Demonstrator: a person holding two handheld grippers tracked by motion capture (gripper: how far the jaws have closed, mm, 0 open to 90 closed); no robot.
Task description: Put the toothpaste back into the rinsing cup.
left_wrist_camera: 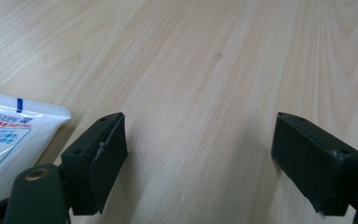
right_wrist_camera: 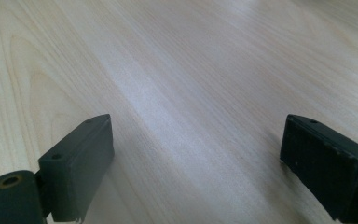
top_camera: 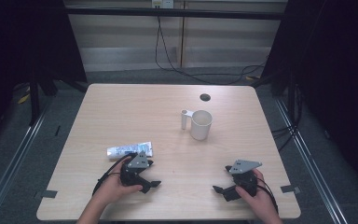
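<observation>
On the pale wooden desk (top_camera: 121, 112), which takes up most of the high view, everything can be placed from the white cup (top_camera: 201, 124) standing upright a little past the desk's middle. Just beside the cup on its left, a small white tube-like piece (top_camera: 185, 119) stands upright; whether the two touch I cannot tell. Beyond the cup, toward the far edge, a dark round cable hole (top_camera: 205, 97) sits in the desktop. Nearer the person and to the left of the cup lies a white toothpaste tube (top_camera: 129, 150) with blue print, flat on the wood. The left tongs (top_camera: 152, 173) rest low over the desk just on the near side of that tube, held by the person's left hand (top_camera: 113, 187); in the left gripper view the tongs (left_wrist_camera: 199, 161) stand wide with bare wood between the jaws, and the tube's flat end (left_wrist_camera: 9, 140) lies just outside the left-hand jaw. The right tongs (top_camera: 221, 179), well apart from the tube and nearer than the cup on its right, are held by the right hand (top_camera: 256, 196); they too (right_wrist_camera: 196, 168) stand wide over bare wood, gripping nothing.
</observation>
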